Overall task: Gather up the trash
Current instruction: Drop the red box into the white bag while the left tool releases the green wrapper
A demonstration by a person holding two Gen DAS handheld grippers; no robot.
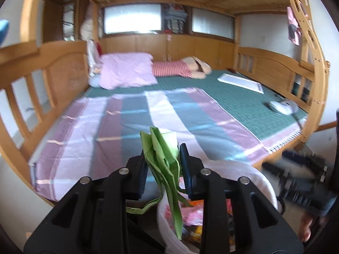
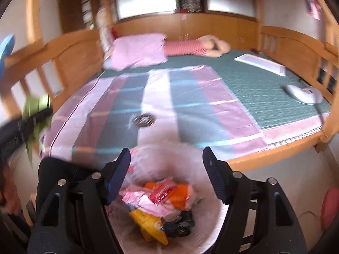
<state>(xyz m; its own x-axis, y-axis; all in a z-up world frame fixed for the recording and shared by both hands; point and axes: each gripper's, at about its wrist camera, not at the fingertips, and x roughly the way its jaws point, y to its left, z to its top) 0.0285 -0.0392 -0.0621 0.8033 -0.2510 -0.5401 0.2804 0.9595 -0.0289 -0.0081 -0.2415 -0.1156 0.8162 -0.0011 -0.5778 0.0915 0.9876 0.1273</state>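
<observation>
My left gripper (image 1: 162, 158) is shut on a crumpled green paper wrapper (image 1: 165, 160) and holds it above the near rim of a trash bin lined with a white plastic bag (image 1: 250, 169). My right gripper (image 2: 167, 160) is open and empty, hovering over the same bin (image 2: 203, 228), which holds pink, red, orange, yellow and black wrappers (image 2: 163, 199). The left gripper with the green wrapper also shows blurred at the left edge of the right wrist view (image 2: 36, 114). A small round dark wrapper (image 2: 145, 120) lies on the striped bedspread (image 2: 190, 105).
A wooden bunk bed with a green mat (image 1: 243, 97) fills the view. On it lie a pink pillow (image 1: 127, 69), a striped plush doll (image 1: 182, 68), a white flat tray (image 1: 241, 82) and a white device (image 1: 279, 106). Wooden rails (image 1: 31, 80) stand at both sides.
</observation>
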